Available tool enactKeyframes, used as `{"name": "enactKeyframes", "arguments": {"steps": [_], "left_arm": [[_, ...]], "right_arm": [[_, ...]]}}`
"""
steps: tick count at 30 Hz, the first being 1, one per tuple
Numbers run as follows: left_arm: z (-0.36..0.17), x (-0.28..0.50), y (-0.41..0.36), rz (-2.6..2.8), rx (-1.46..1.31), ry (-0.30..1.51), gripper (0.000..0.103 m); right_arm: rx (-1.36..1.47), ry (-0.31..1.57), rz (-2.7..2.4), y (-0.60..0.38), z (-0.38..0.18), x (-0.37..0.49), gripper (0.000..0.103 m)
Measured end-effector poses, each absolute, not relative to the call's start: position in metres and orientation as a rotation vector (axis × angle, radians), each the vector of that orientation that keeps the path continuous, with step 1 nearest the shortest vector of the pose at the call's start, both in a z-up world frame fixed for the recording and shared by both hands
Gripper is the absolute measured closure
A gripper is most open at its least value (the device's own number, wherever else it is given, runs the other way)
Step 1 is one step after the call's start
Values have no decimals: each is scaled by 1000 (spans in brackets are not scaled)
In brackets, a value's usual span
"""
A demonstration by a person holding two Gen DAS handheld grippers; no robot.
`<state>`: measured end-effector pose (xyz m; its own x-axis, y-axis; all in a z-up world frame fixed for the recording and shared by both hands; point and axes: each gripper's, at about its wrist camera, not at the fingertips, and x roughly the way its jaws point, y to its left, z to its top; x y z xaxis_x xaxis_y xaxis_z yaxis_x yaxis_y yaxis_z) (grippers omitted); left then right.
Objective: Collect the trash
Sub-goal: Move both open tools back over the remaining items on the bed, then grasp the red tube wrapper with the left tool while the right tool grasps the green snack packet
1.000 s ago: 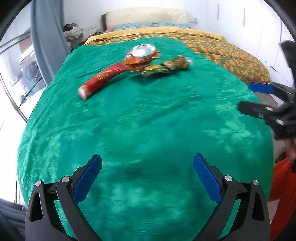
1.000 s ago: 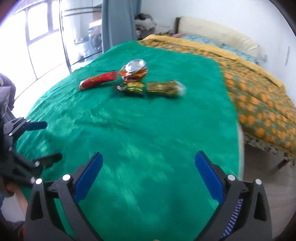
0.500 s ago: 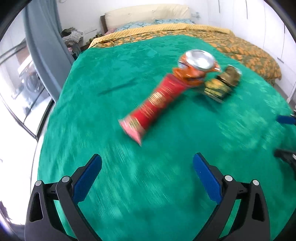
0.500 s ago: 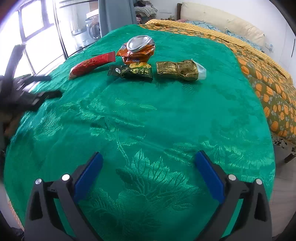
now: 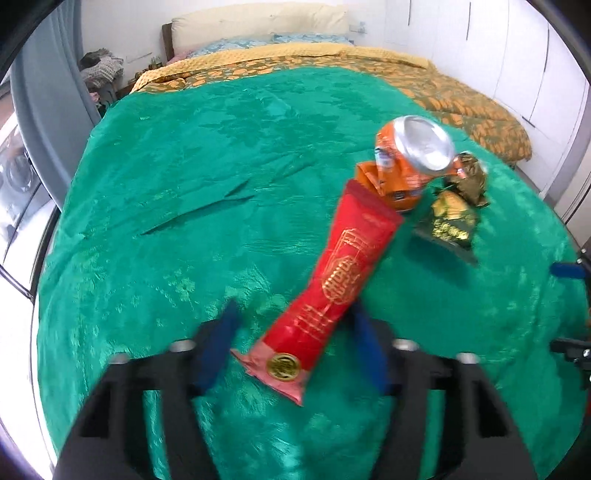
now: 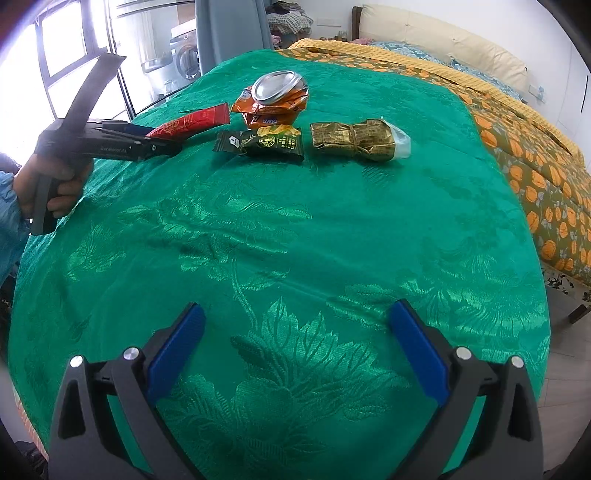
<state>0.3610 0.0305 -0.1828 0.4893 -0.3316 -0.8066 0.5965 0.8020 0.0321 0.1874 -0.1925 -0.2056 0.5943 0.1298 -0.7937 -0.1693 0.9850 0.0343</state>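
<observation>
A long red wrapper (image 5: 332, 291) lies on the green bedspread (image 5: 184, 184). My left gripper (image 5: 295, 314) is open, its blue fingers on either side of the wrapper's near end; from the right wrist view the gripper (image 6: 155, 142) is at the wrapper (image 6: 192, 123). Beyond lie a crushed orange can (image 5: 410, 162), a dark green packet (image 5: 450, 225) and a gold wrapper (image 5: 469, 177). In the right wrist view the can (image 6: 277, 98), packet (image 6: 266, 142) and gold wrapper (image 6: 358, 140) lie far ahead. My right gripper (image 6: 295, 332) is open and empty over the bedspread.
An orange-patterned blanket (image 6: 535, 166) covers the bed's right side, with pillows (image 5: 258, 22) at the headboard. A grey curtain (image 6: 229, 29) and windows (image 6: 66, 48) stand to the left. The bed's edge drops to the floor (image 6: 569, 350) at right.
My left gripper has moved forward to the red wrapper and its fingers have narrowed around its near end. My right gripper has edged slightly closer to the trash.
</observation>
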Motion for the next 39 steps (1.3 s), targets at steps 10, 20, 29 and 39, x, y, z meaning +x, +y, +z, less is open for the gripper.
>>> {"name": "enactKeyframes", "arguments": {"steps": [10, 20, 29, 39], "left_arm": [[-163, 288, 29, -388, 150, 1014, 84], [-179, 220, 14, -381, 96, 960, 40], [-189, 235, 14, -316, 189, 924, 12], [-190, 237, 16, -298, 176, 935, 7]], "right_arm": [[-41, 918, 173, -194, -205, 188, 5], [-39, 917, 167, -197, -203, 185, 5], [-15, 913, 170, -202, -203, 181, 5], [323, 991, 292, -205, -185, 234, 34]]}}
